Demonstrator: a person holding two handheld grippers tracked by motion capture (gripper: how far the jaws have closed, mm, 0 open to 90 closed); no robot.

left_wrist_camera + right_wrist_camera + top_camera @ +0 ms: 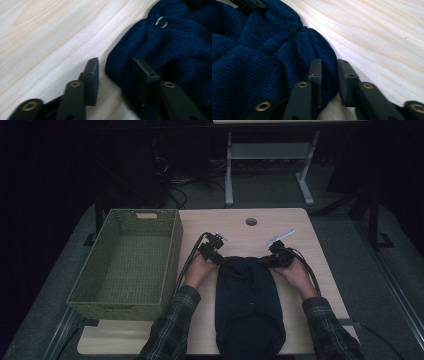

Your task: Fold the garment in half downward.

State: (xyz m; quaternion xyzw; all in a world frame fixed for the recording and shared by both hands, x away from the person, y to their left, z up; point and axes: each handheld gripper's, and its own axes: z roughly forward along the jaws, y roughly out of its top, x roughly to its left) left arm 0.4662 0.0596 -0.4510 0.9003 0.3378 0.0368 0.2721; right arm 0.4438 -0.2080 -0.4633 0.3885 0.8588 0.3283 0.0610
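A dark blue knit garment (248, 305) lies on the pale wooden table (325, 275), its long axis running from the near edge away from the person. At its far end the left gripper (218, 259) straddles the hem with jaws spread, while the right gripper (270, 260) pinches a fold of the hem. A green woven basket (127, 300) stands just beside on the left; beyond, a cable hole (251, 222), dark floor and a desk frame (270, 165).

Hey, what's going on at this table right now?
A person works a dark blue knitted garment lying on the wooden table, a claw in each hand. The left claw straddles a fold at the garment's far edge, jaws apart. The right claw has a fold of the same edge pinched between its narrow jaws. A green woven basket sits beside it.
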